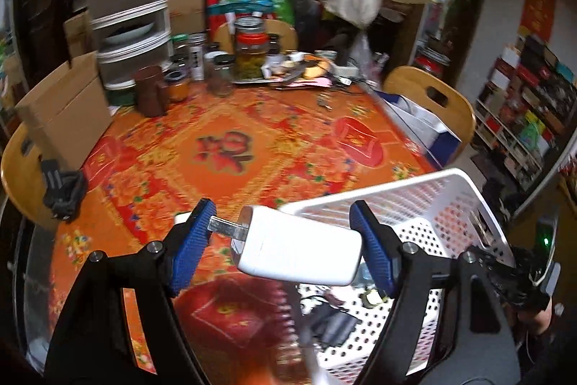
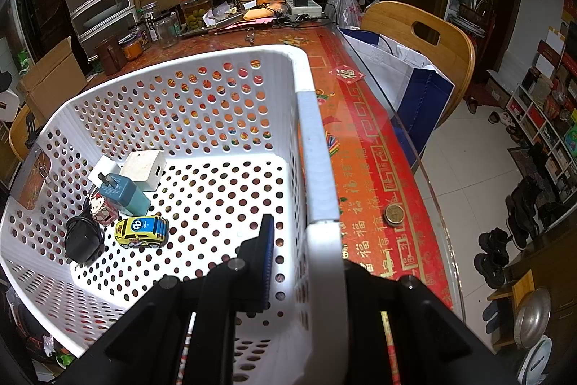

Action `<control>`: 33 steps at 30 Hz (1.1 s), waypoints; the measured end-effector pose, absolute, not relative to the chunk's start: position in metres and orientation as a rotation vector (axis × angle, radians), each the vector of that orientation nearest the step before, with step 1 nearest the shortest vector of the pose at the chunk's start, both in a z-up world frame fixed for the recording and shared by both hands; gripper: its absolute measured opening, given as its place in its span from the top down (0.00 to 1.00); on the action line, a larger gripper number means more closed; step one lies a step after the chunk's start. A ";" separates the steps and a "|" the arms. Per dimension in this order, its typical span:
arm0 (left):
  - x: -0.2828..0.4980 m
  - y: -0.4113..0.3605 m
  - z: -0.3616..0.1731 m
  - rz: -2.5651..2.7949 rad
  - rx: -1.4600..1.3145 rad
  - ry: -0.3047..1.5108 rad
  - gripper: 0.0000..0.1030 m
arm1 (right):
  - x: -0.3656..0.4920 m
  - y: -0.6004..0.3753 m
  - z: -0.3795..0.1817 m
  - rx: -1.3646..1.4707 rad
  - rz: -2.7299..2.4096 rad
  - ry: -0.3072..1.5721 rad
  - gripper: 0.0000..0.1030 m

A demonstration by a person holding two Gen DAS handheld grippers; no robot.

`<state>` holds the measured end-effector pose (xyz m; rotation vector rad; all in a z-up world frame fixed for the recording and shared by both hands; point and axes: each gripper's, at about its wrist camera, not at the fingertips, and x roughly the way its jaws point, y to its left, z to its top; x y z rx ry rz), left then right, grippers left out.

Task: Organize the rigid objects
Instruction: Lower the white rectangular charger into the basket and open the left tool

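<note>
Both wrist views look steeply down, close over the desk; shared: white basket.

Glossy white plastic charger, metal prongs; perforated plastic basket; wooden chair.

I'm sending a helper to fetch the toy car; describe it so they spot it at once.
Look inside the white perforated basket on the red table. Near its left wall lies a small cluster of chargers; the toy car sits at its front edge. It alone is yellow with a blue stripe and wheels.
</note>
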<state>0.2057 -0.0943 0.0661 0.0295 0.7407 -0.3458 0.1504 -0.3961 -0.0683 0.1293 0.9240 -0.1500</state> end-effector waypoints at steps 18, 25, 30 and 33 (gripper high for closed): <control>0.190 -0.184 -0.008 -0.503 0.200 0.904 0.27 | 0.151 -0.396 -0.069 0.129 -0.150 0.924 0.85; 0.190 -0.195 -0.025 -0.517 0.247 0.948 0.27 | 0.151 -0.396 -0.069 0.129 -0.150 0.924 0.85; 0.191 -0.202 -0.039 -0.566 0.265 0.999 0.27 | 0.151 -0.396 -0.069 0.129 -0.150 0.925 0.85; 0.192 -0.202 -0.043 -0.602 0.243 1.021 0.27 | 0.151 -0.396 -0.069 0.129 -0.150 0.924 0.85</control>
